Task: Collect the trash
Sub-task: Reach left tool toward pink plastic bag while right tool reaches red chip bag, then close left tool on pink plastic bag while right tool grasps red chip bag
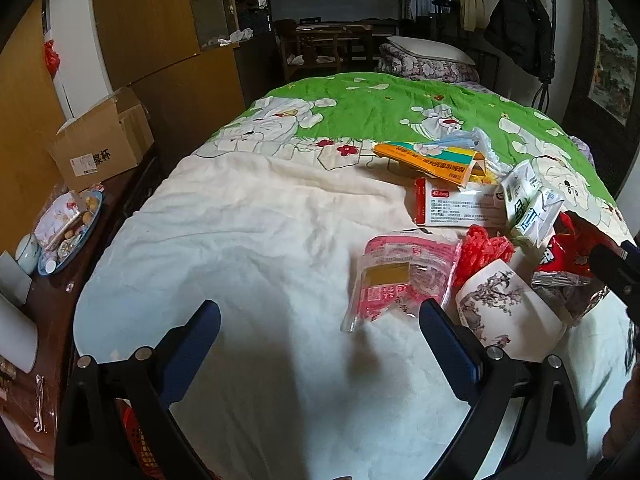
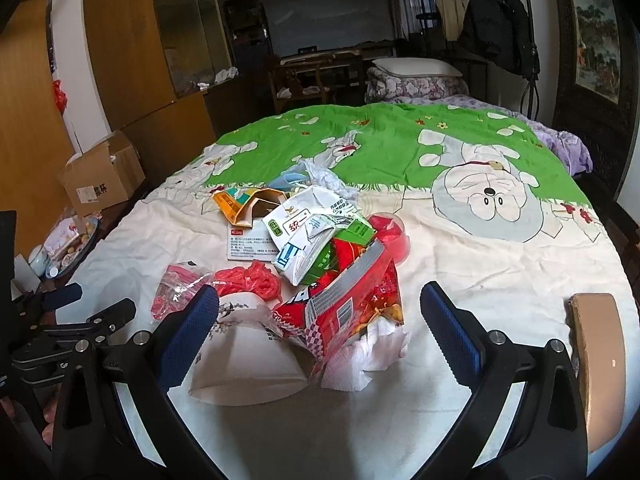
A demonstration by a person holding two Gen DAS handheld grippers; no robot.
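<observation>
The right gripper [image 2: 319,320] has its fingers spread wide and empty, and the red snack bag [image 2: 352,304] lies directly between and just ahead of them on the bed [image 2: 500,264]. The left gripper [image 1: 320,336], equally wide and empty, faces bare quilt; the trash pile lies to its right, pink wrapper [image 1: 400,276] nearest, so the right gripper is judged better placed.

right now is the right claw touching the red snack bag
Apart. The right wrist view shows the right claw open, its blue fingers either side of the red crinkled foil snack bag, with bare cream bedsheet between.
</observation>
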